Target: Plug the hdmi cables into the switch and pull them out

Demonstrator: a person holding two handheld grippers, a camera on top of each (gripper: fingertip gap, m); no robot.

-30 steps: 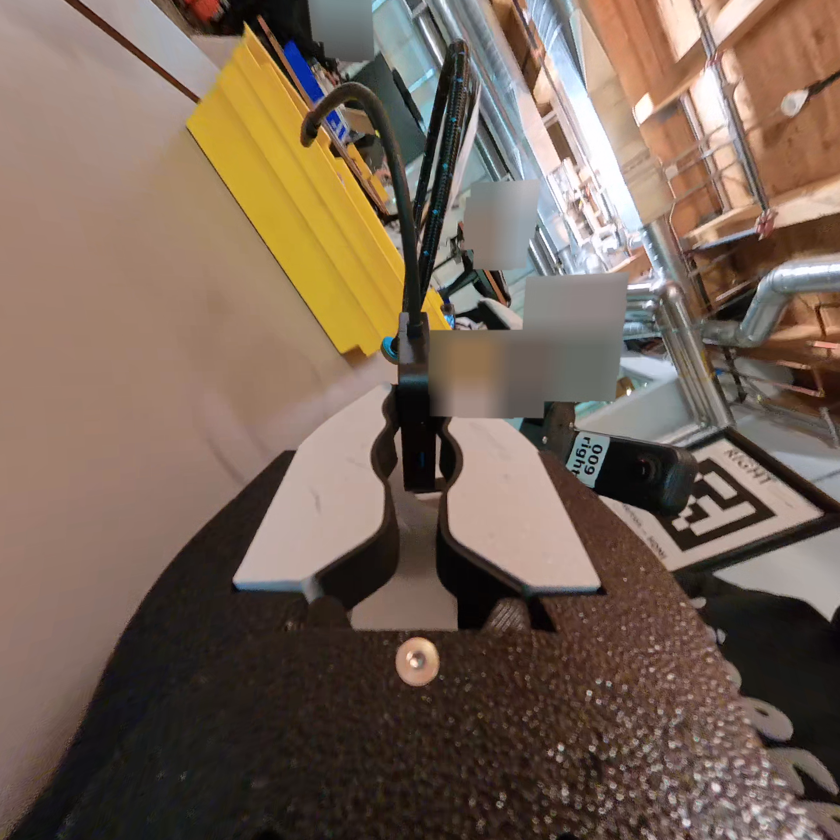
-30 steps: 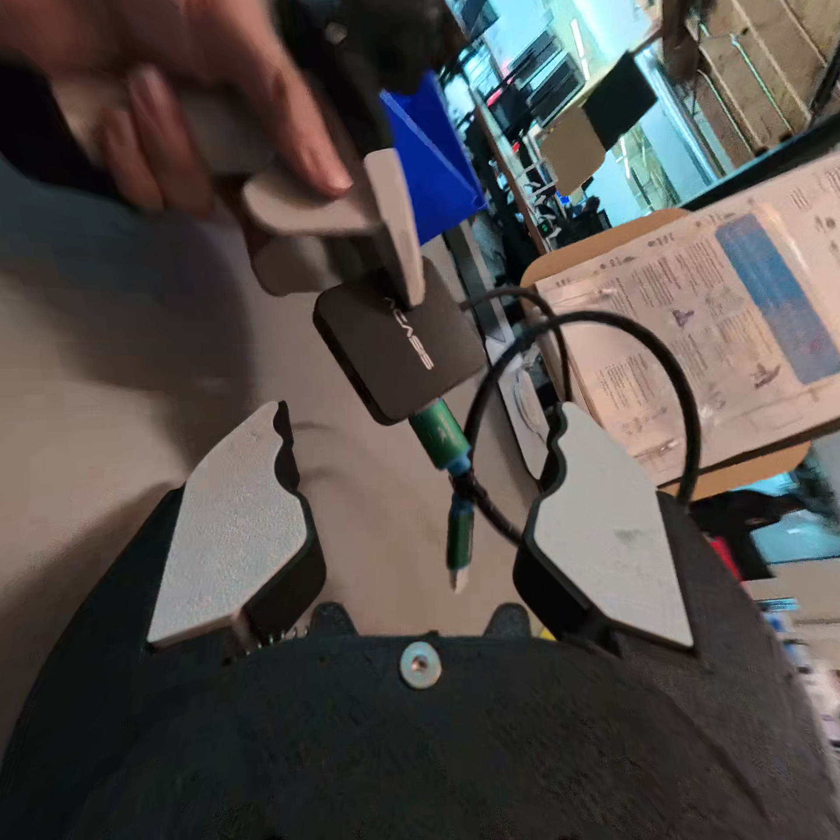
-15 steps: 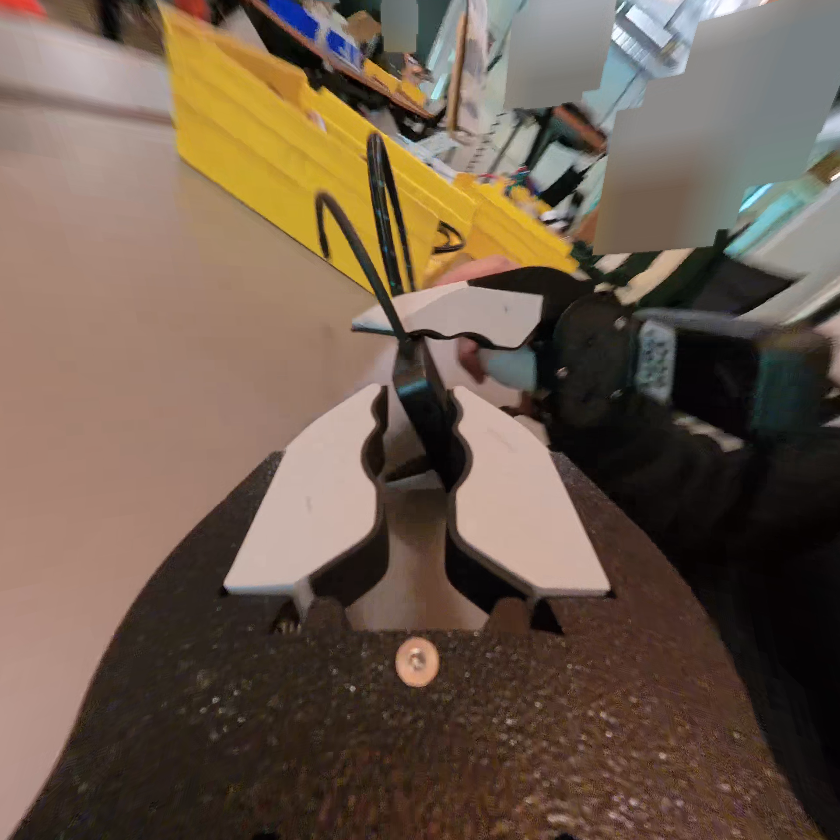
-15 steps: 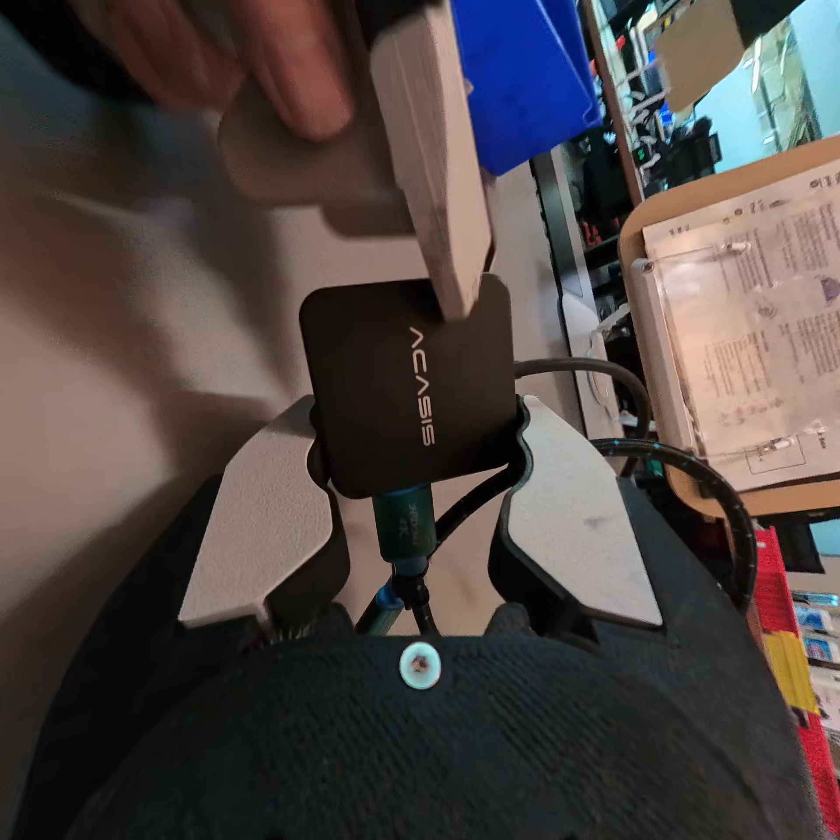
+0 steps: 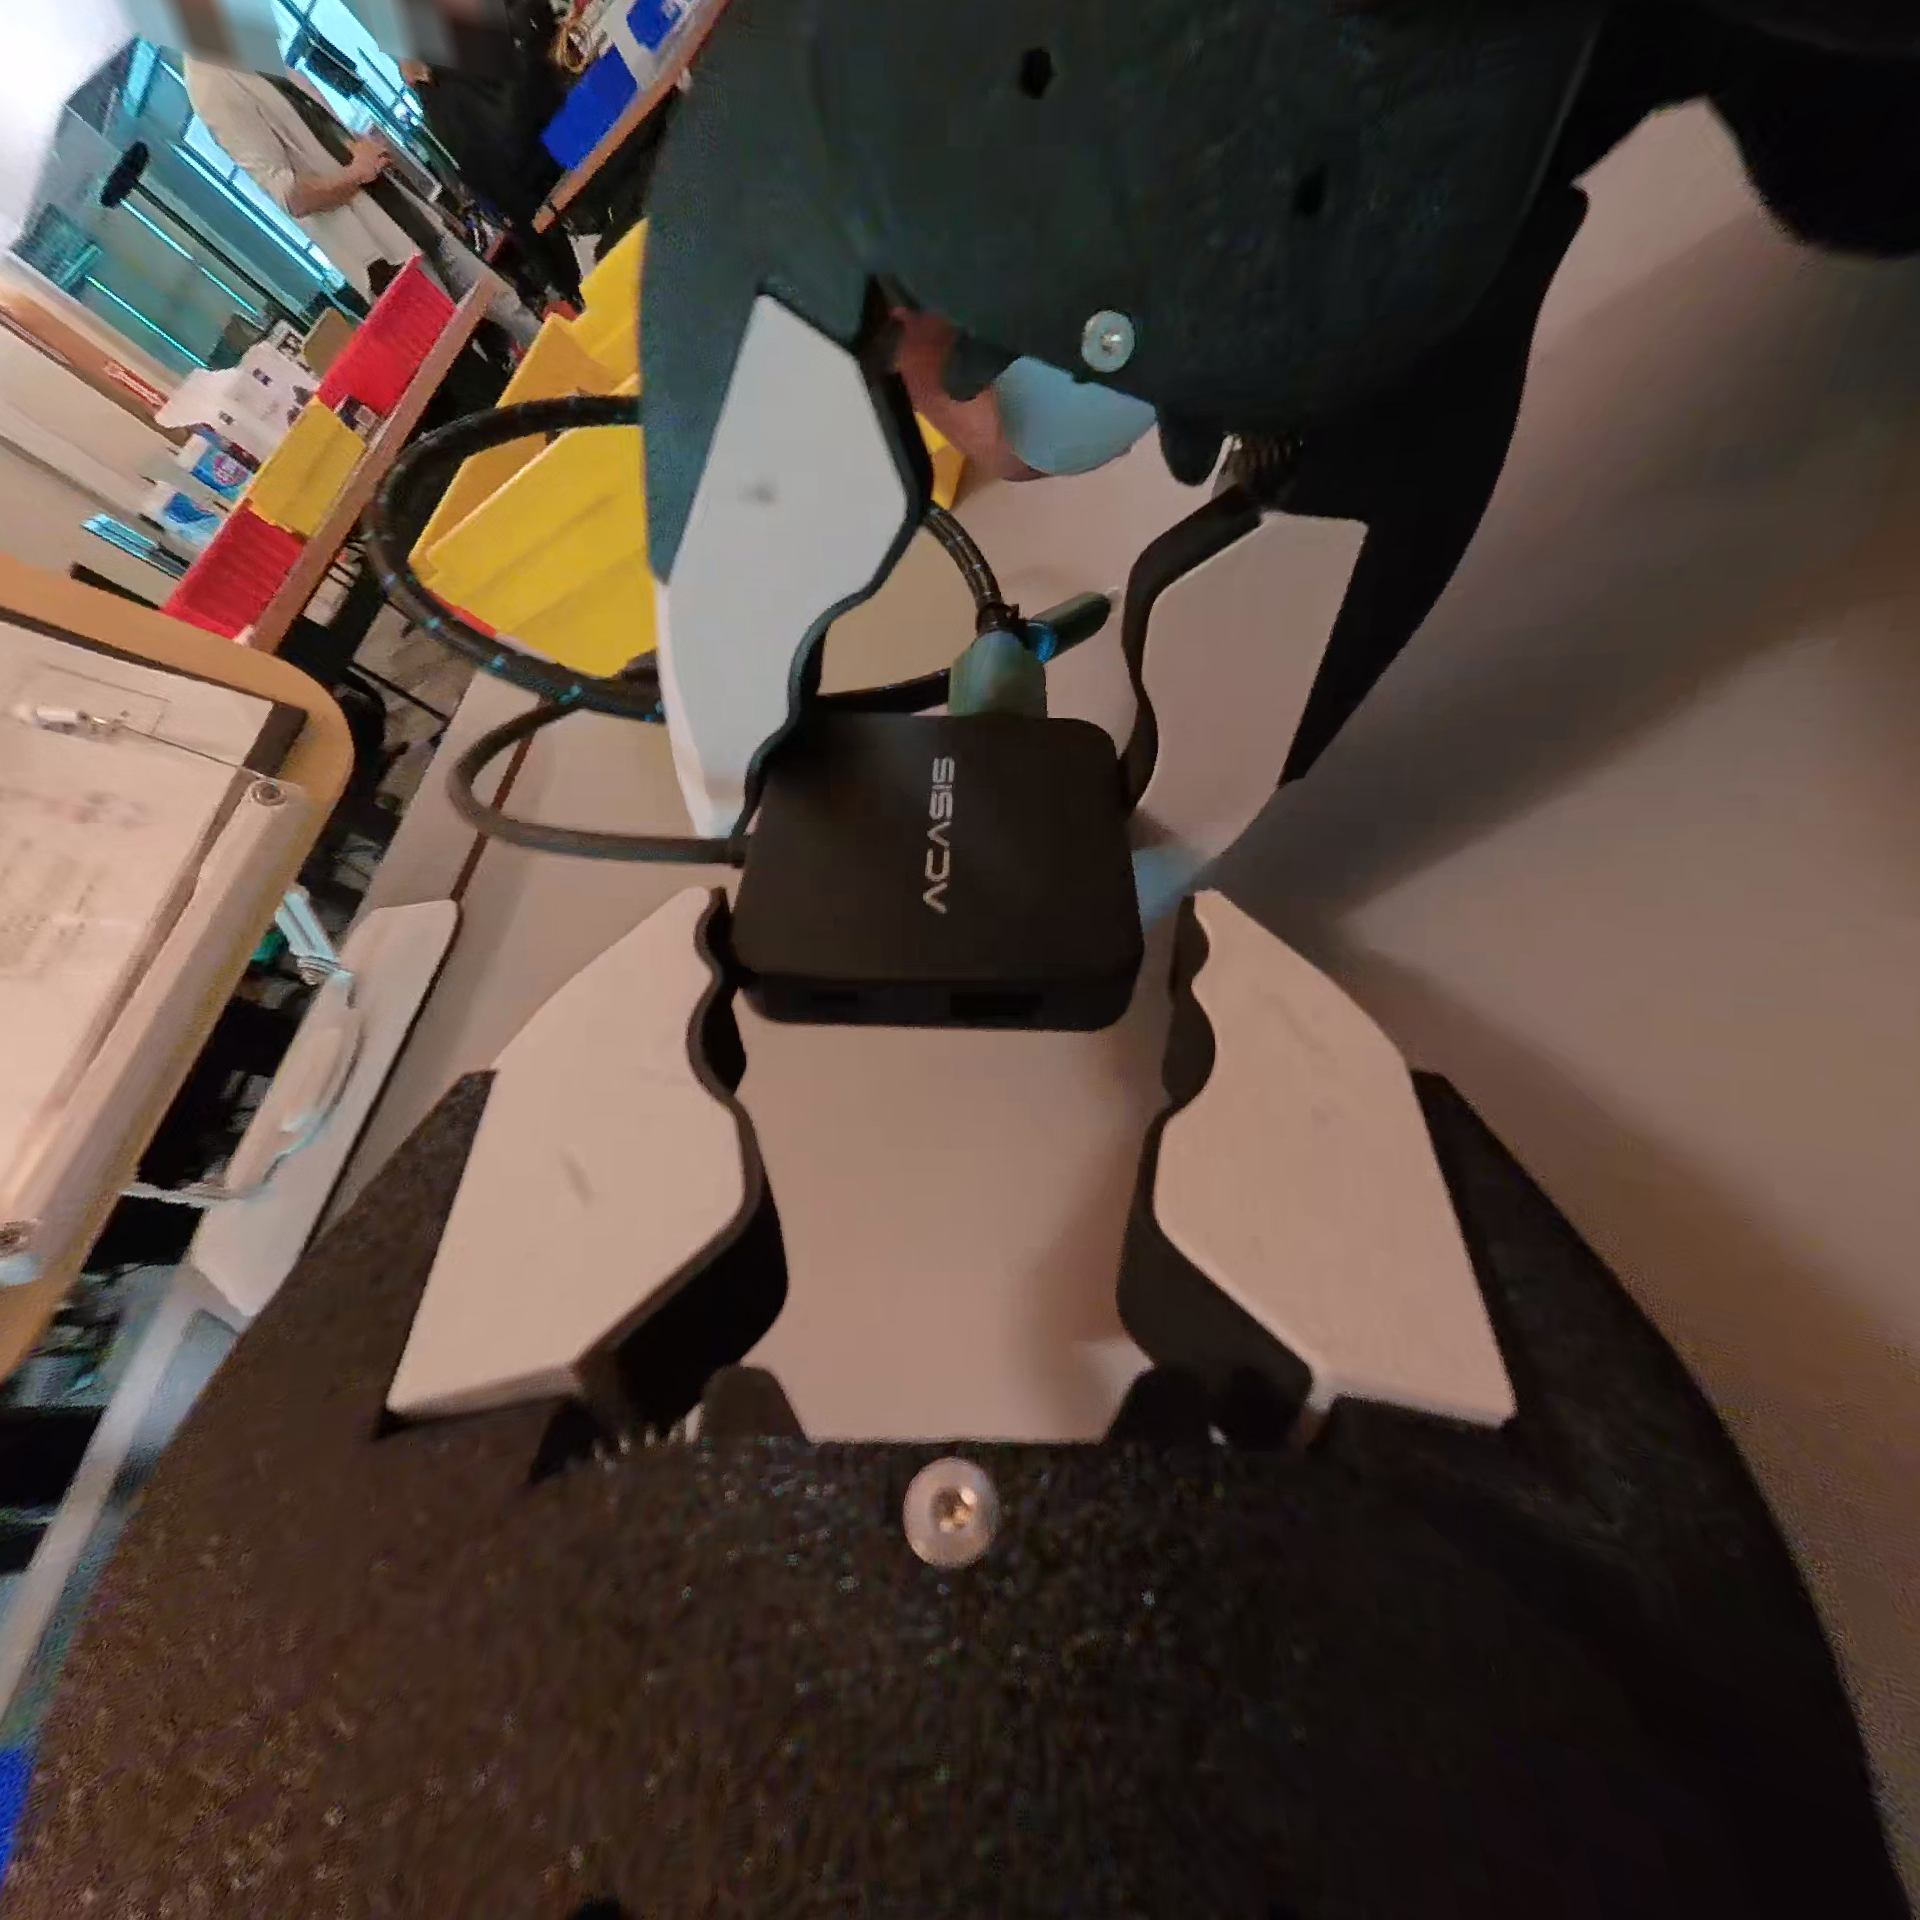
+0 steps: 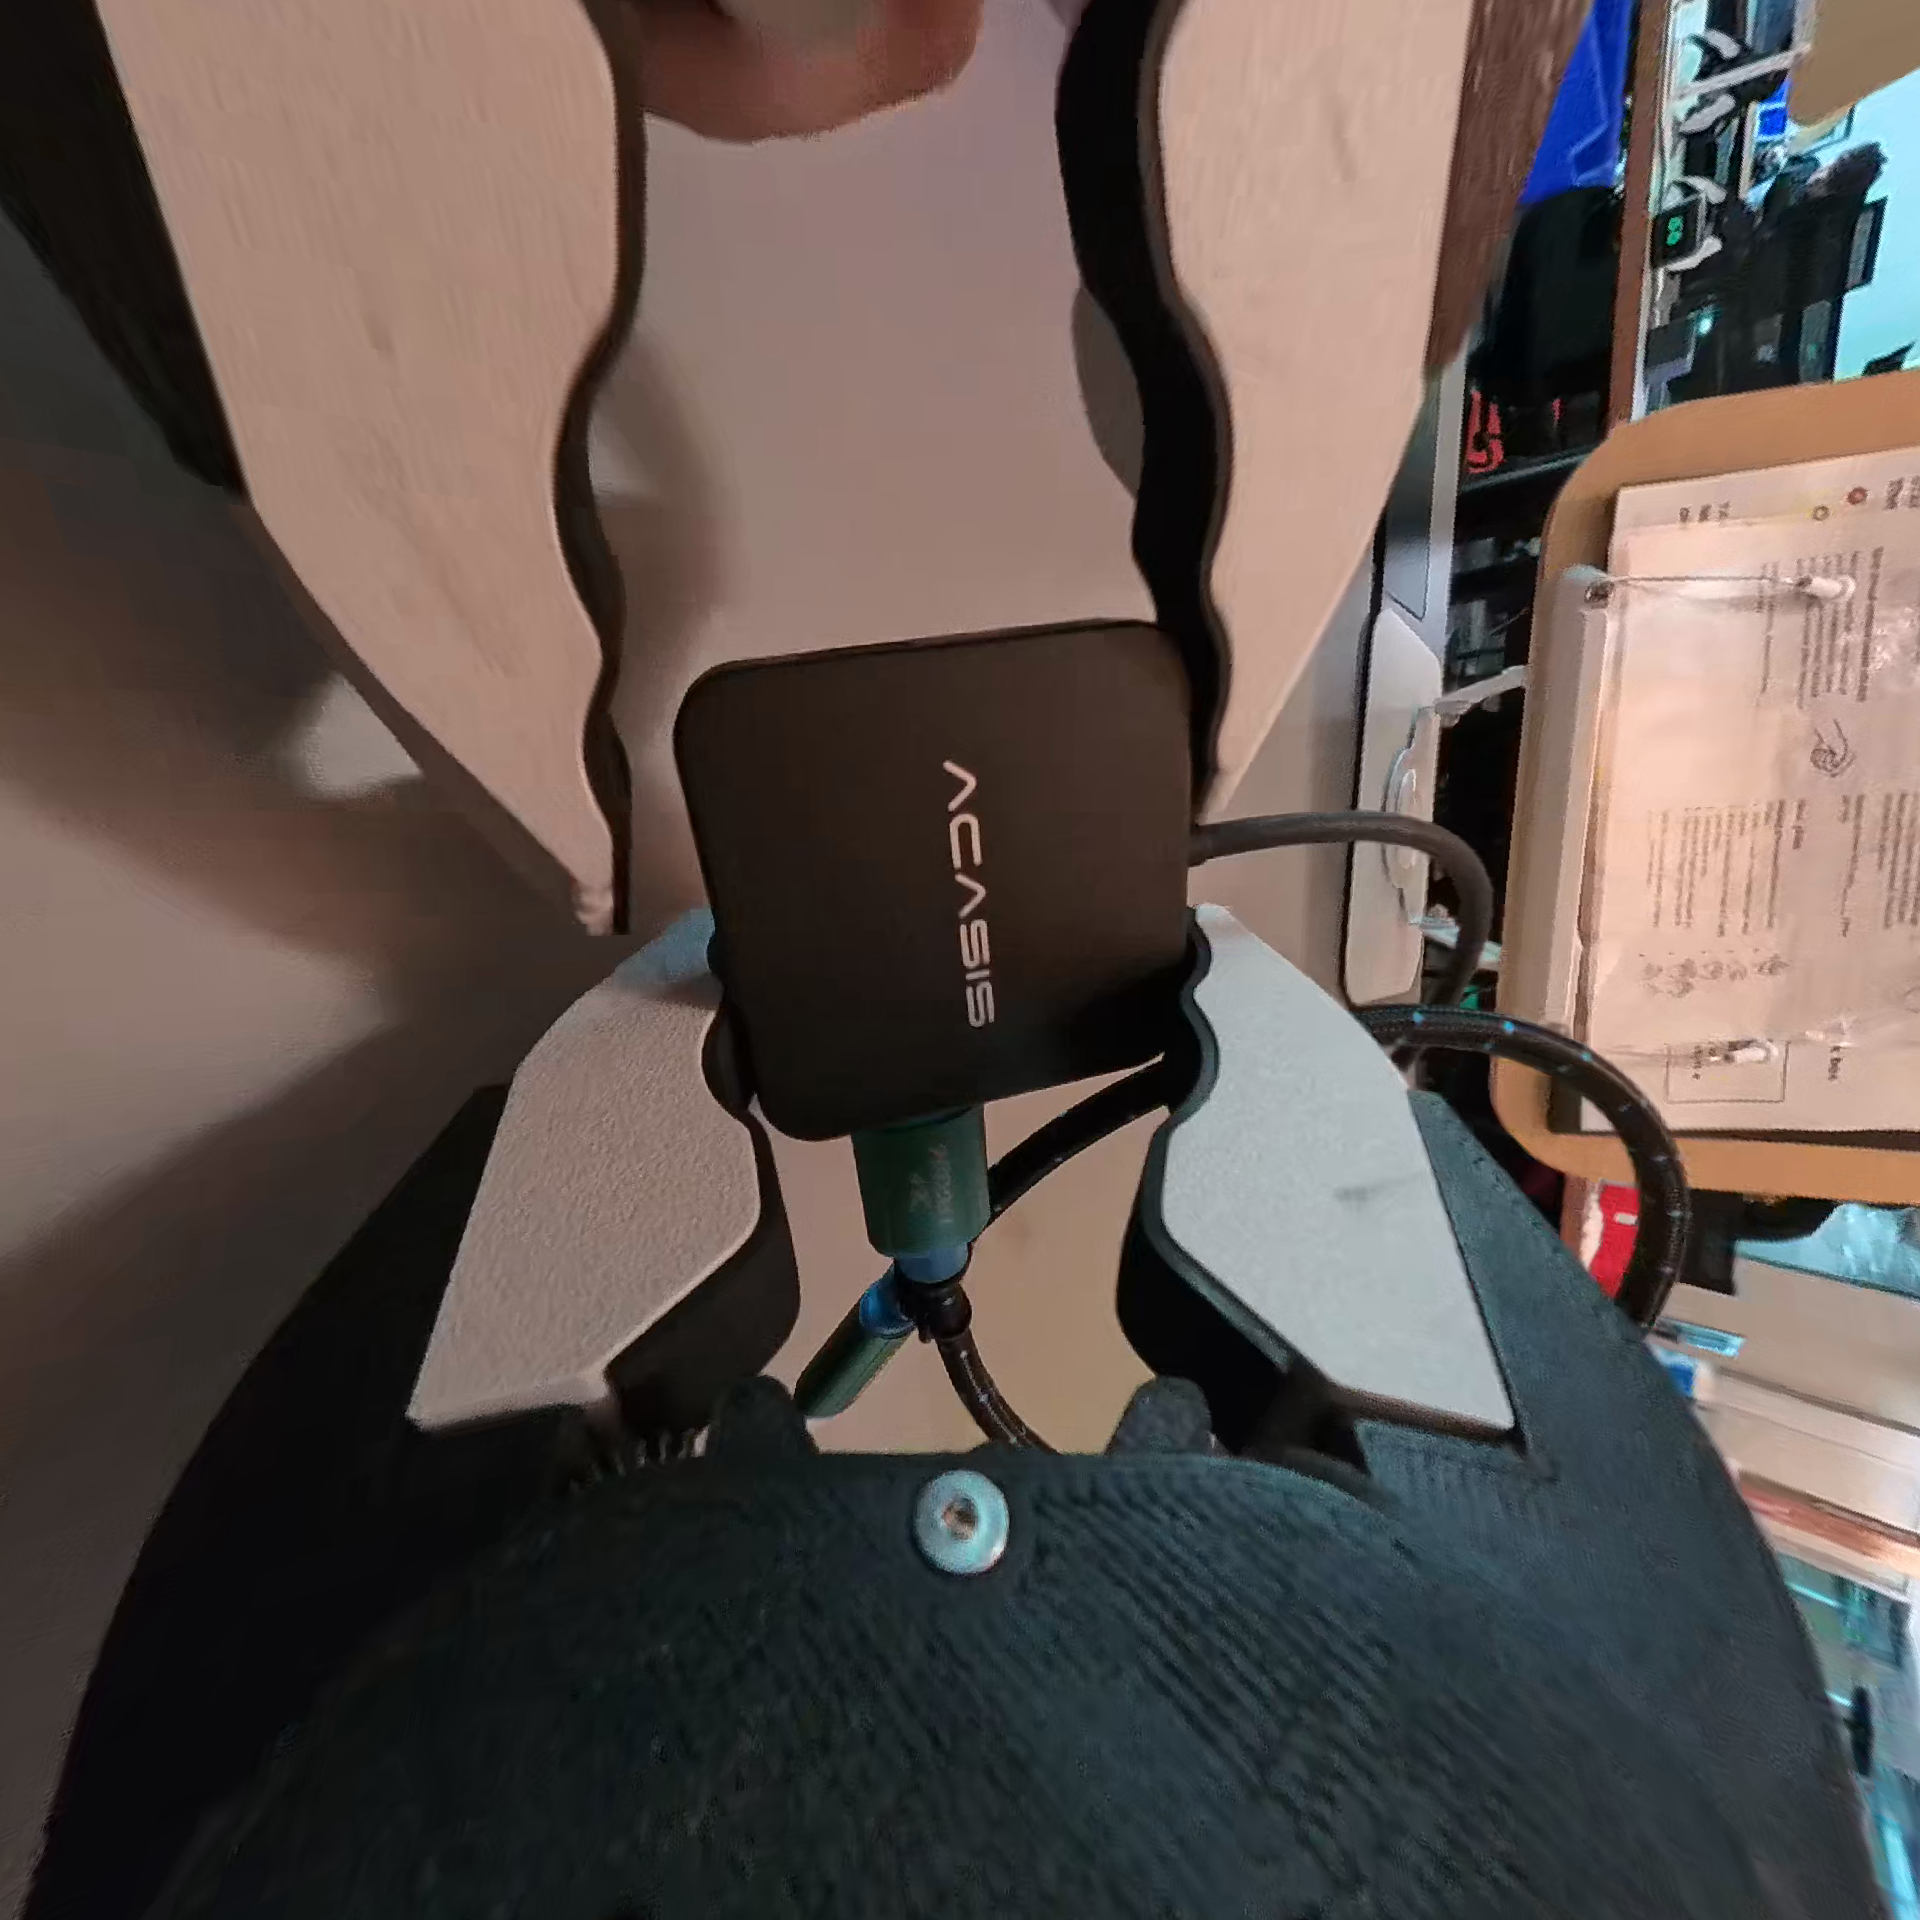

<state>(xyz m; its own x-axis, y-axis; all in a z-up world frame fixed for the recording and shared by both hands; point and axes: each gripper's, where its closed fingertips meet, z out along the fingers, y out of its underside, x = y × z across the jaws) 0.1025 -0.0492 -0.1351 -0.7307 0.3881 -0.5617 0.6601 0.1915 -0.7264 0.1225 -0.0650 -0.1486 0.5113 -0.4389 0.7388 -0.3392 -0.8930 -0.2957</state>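
At centre frame, the switch [image 6: 940, 883] is being clamped by the right gripper [image 6: 956, 1023], steadying it for unplugging; the left gripper [image 5: 940, 997] is spread around it, ungripped.

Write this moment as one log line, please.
left gripper: open around switch | right gripper: grips switch | green plug: in switch | other plug: loose

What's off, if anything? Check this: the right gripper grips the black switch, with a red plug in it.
The colour is wrong: the plug is green, not red. The right wrist view shows it in the switch, which the right gripper grips.
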